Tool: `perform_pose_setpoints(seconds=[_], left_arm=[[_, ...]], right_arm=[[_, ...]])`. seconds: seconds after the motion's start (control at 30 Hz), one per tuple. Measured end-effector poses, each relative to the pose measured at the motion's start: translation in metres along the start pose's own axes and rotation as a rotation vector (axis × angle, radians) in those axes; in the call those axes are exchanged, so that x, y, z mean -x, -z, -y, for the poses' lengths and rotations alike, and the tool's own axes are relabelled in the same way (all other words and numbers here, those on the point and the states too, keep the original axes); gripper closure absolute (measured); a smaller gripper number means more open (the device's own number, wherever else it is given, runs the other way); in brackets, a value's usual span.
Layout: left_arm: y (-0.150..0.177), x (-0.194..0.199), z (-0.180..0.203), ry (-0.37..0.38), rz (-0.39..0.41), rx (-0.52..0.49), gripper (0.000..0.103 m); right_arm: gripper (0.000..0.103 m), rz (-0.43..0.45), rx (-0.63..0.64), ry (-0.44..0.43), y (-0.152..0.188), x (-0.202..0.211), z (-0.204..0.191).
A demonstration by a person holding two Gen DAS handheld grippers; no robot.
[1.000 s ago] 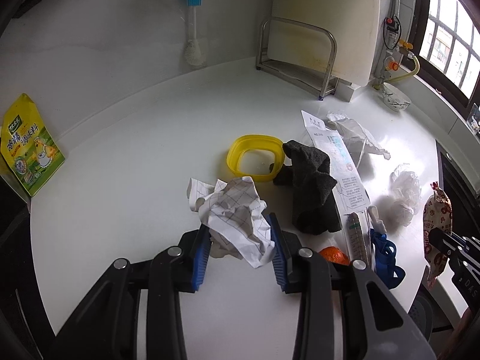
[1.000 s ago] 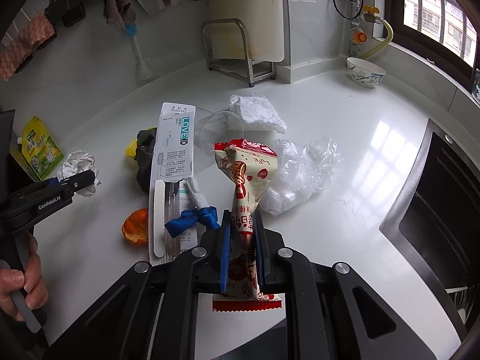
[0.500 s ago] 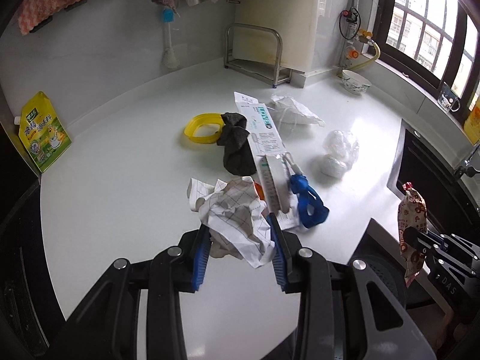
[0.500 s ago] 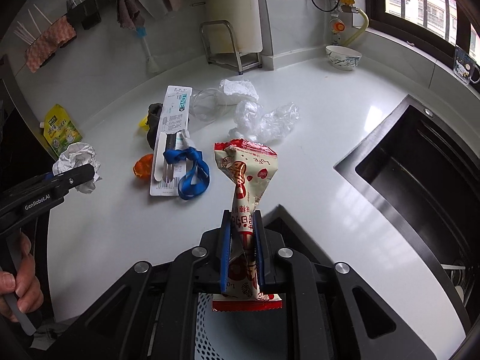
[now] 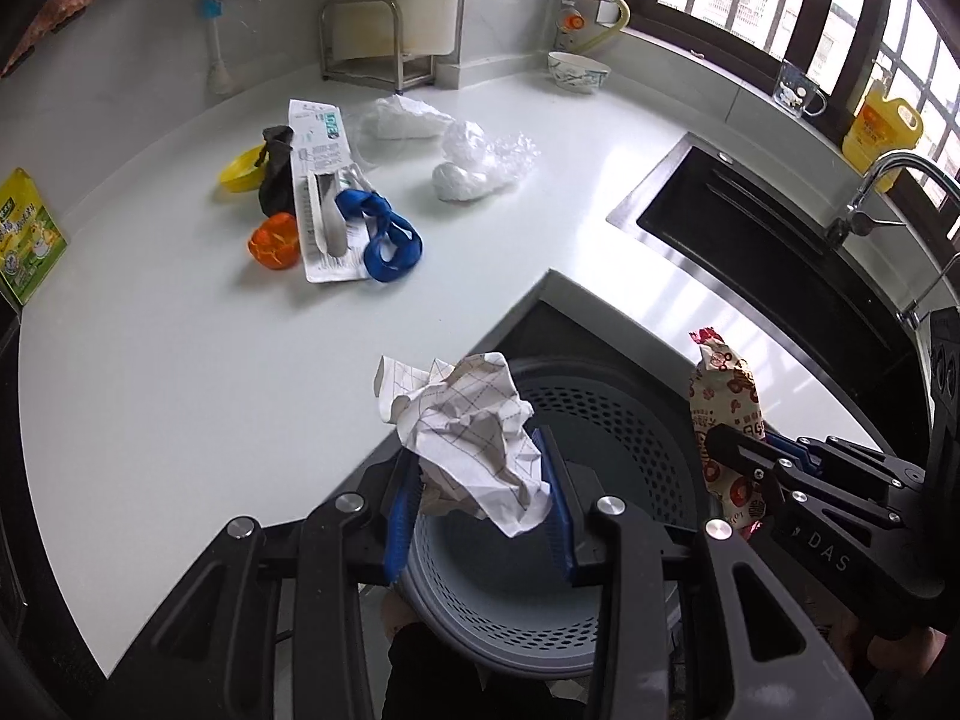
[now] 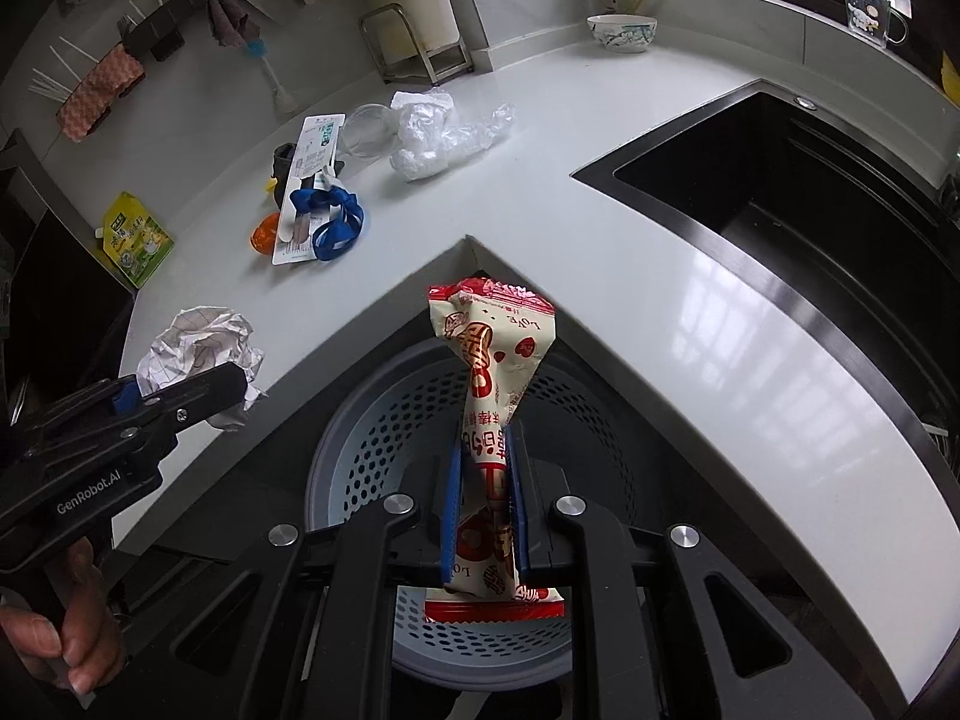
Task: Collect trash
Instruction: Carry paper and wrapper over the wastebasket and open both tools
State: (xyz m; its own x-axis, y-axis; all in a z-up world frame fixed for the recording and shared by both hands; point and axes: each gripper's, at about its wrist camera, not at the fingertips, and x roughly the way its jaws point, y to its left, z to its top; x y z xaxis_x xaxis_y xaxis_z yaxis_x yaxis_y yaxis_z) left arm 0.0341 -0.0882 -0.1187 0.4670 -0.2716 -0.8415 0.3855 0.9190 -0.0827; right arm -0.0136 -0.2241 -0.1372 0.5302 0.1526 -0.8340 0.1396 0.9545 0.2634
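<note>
Trash is in both grippers right now. The left gripper [image 5: 480, 492] has its jaws clenched on a crumpled ball of checked paper [image 5: 474, 432], held over the near rim of a grey perforated bin [image 5: 630, 420] that stands on the floor in the notch of the white bench [image 5: 180, 360]. The right gripper [image 6: 485, 504] has its jaws clamped tight on a red and cream snack wrapper [image 6: 492, 372], which sticks up from the jaws right above the bin's mouth. What I can see of the inside of the bin looks bare: only holed walls and a flat bottom, though the grippers cover part of it.

Further back on the bench lies the rest of the litter, in one loose cluster: a long white package [image 5: 321, 180] with a blue strap [image 5: 384, 234] against its right side, an orange scrap [image 5: 275, 240] at its left, a dark cloth [image 5: 276, 171] draped over a yellow dish [image 5: 240, 171], and crumpled clear plastic [image 5: 480, 162] with a white bag [image 5: 408, 117] behind it. A patterned bowl [image 5: 579, 72] stands by the back wall; I cannot see into it. The black sink [image 5: 750, 252] is sunk into the bench on the right, and a green and yellow pouch [image 5: 27, 234] leans at the far left edge.
</note>
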Motion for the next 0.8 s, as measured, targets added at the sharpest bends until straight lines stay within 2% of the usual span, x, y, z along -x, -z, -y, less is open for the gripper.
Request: perform_pose_setpoints(seconds=[0.23, 0.53, 0.67, 0.7, 0.8], left_arm=[[0.02, -0.026, 0.017, -0.001, -0.055, -0.009, 0.067], [0.032, -0.052, 0.023, -0.014, -0.085, -0.019, 0.066], [0.034, -0.055, 0.019, -0.028, -0.087, -0.006, 0.059], [0.035, -0.056, 0.018, -0.029, -0.088, 0.0, 0.054], [0.036, -0.056, 0.015, -0.036, -0.092, 0.01, 0.047]], right_arm=[[0.089, -0.07, 0.0, -0.019, 0.017, -0.018, 0.005], [0.089, -0.105, -0.036, -0.029, 0.025, -0.049, 0.016], [0.089, -0.115, -0.044, -0.032, 0.026, -0.056, 0.018], [0.089, -0.114, -0.046, -0.033, 0.027, -0.057, 0.019], [0.087, -0.115, -0.046, -0.029, 0.027, -0.06, 0.019]])
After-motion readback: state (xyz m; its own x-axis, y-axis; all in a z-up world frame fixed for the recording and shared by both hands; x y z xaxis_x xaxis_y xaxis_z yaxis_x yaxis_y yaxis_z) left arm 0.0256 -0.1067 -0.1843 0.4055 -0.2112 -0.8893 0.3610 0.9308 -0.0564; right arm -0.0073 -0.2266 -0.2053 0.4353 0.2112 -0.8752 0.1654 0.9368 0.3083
